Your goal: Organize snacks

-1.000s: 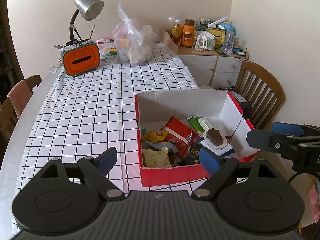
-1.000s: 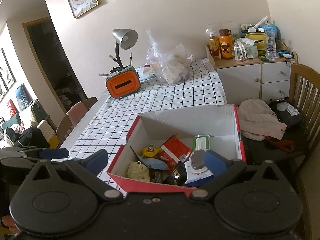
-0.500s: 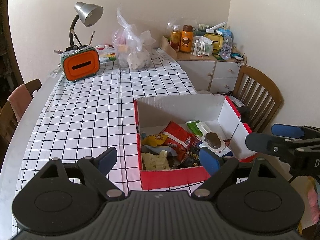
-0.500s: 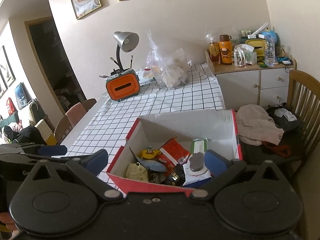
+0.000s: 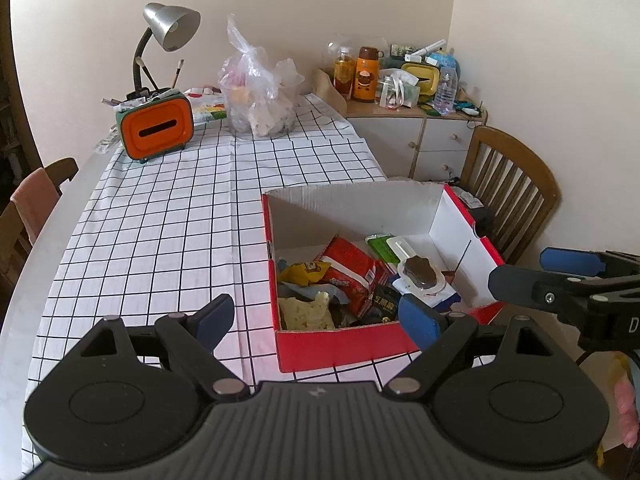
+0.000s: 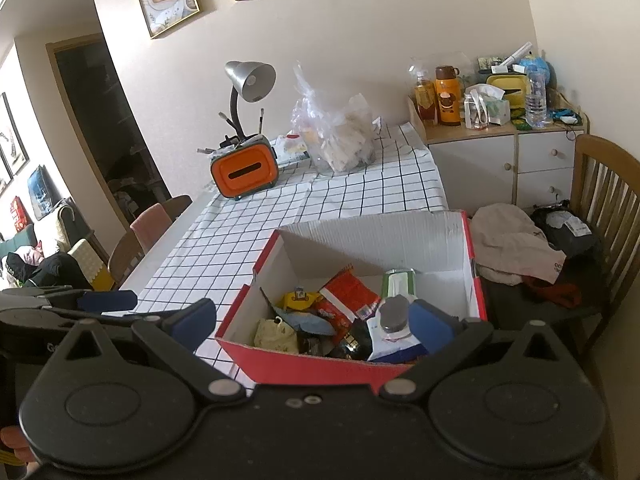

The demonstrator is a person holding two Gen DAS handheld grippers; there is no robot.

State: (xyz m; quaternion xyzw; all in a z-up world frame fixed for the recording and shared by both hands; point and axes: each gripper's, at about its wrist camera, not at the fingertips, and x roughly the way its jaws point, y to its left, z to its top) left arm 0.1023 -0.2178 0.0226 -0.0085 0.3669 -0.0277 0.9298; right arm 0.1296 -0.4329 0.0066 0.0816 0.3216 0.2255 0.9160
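Note:
A red cardboard box (image 5: pixel 344 346) with white inner walls stands on the checked tablecloth near the table's right edge; it also shows in the right wrist view (image 6: pixel 320 368). Inside lie several snacks: a red packet (image 5: pixel 348 272), a yellow packet (image 5: pixel 304 272), a pale bag (image 5: pixel 306 312), a green pack (image 5: pixel 380 245) and a brown snack in clear wrap (image 5: pixel 420 272). My left gripper (image 5: pixel 316 318) is open and empty, above the table before the box. My right gripper (image 6: pixel 310 320) is open and empty, near the box's front wall; it also appears in the left wrist view (image 5: pixel 536 274).
An orange tissue holder (image 5: pixel 156 130), a desk lamp (image 5: pixel 168 32) and a clear plastic bag (image 5: pixel 260 96) stand at the table's far end. A cluttered sideboard (image 5: pixel 412 120) stands beyond. A wooden chair (image 6: pixel 600 216) with clothes is right of the box.
Both grippers have drawn back and up a little, so the box looks slightly farther away. Both stay open and empty. The snacks have not moved.

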